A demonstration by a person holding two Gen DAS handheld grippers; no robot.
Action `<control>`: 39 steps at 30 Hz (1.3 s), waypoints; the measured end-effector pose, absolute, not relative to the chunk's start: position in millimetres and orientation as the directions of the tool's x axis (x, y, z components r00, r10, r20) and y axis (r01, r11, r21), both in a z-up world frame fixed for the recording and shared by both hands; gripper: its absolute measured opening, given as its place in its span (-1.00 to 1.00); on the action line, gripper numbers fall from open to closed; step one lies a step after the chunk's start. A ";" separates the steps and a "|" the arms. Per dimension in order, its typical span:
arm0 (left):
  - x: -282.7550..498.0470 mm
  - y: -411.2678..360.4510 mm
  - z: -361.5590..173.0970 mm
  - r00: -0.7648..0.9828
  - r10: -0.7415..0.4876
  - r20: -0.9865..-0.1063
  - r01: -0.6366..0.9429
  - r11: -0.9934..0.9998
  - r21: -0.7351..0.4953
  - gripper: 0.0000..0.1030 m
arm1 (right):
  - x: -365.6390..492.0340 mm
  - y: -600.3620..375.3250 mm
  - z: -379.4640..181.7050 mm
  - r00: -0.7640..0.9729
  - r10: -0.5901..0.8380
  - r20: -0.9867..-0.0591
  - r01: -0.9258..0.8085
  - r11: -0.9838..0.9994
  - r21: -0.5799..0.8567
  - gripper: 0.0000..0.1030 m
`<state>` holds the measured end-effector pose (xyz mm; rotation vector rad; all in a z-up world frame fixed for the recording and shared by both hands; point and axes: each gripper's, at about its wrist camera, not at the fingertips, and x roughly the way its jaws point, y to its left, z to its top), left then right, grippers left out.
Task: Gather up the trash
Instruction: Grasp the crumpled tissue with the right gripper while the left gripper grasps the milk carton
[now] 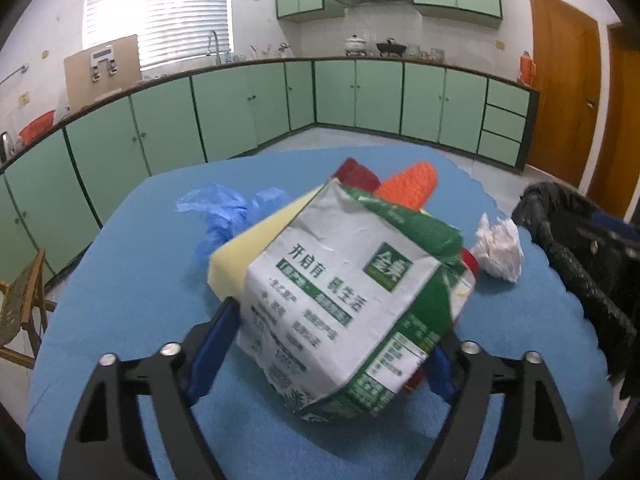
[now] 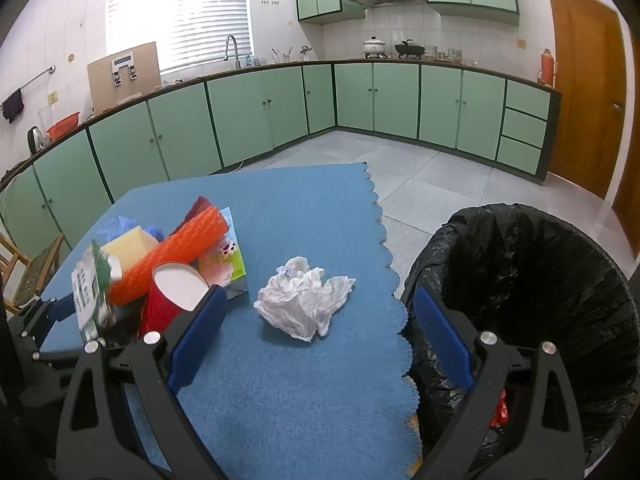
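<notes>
Collection barely begun: a green-and-white milk carton [image 1: 340, 300] is flanked, seemingly clasped, by the left gripper [image 1: 320, 348] above the blue table mat [image 2: 280, 400], the right gripper [image 2: 320, 332] gapes empty, while crumpled white paper [image 2: 304, 300], red cup [image 2: 168, 296] and sponge [image 2: 128, 248] remain uncollected beside the black-lined bin [image 2: 540, 280].

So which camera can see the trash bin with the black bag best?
The right wrist view. There the trash bin shows its whole round opening and black liner, just past the blue table cover's scalloped edge, beside the right claw. The left wrist view catches only a slice of it at the right edge.
</notes>
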<state>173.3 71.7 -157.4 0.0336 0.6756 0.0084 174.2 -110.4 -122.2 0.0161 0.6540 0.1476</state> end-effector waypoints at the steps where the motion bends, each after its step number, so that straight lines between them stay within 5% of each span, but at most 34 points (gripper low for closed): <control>1: 173.4 73.7 -155.9 0.783 0.017 -0.622 -0.001 1.000 0.025 0.46 | 174.6 -110.4 -122.8 0.782 0.142 -0.607 -0.132 0.989 0.062 0.78; 3: 172.6 77.9 -153.4 0.786 0.017 -0.618 -0.013 1.000 0.011 0.37 | 175.4 -110.7 -123.9 0.780 0.143 -0.609 -0.132 0.989 0.063 0.78; 5: 171.9 81.0 -151.5 0.789 0.027 -0.614 -0.028 1.000 0.008 0.03 | 175.4 -110.3 -124.7 0.780 0.144 -0.609 -0.133 0.989 0.064 0.78; 11: 172.6 90.7 -143.8 0.796 0.053 -0.603 -0.074 0.997 -0.009 -0.29 | 181.1 -104.5 -128.1 0.775 0.149 -0.614 -0.153 0.987 0.047 0.78; 17: 176.7 86.6 -143.5 0.793 0.081 -0.604 -0.098 0.995 0.006 -0.31 | 196.7 -94.4 -139.4 0.757 0.131 -0.639 -0.156 0.988 0.018 0.75; 19: 177.3 85.9 -144.6 0.791 0.083 -0.607 -0.101 0.995 0.003 -0.28 | 202.3 -92.1 -145.0 0.742 0.132 -0.657 -0.166 0.986 0.011 0.52; 23: 177.6 83.8 -142.7 0.791 0.086 -0.606 -0.101 0.995 0.010 -0.28 | 210.8 -90.9 -157.1 0.710 0.133 -0.691 -0.175 0.985 0.010 0.40; 26: 176.3 82.0 -140.9 0.794 0.085 -0.602 -0.098 0.995 0.011 -0.28 | 217.1 -88.7 -164.7 0.675 0.154 -0.722 -0.197 0.980 0.025 0.01; 28: 174.5 80.6 -139.2 0.796 0.088 -0.599 -0.099 0.995 0.015 -0.28 | 219.8 -87.3 -167.4 0.651 0.189 -0.735 -0.229 0.972 0.047 -0.44; 31: 171.1 77.4 -135.3 0.804 0.098 -0.587 -0.103 0.994 0.024 -0.28 | 216.8 -84.2 -165.9 0.654 0.210 -0.727 -0.257 0.965 0.047 -0.64; 39: 167.5 73.5 -123.8 0.818 0.111 -0.564 -0.111 0.993 0.035 -0.44 | 201.2 -85.8 -136.2 0.695 0.236 -0.680 -0.274 0.960 0.054 -0.69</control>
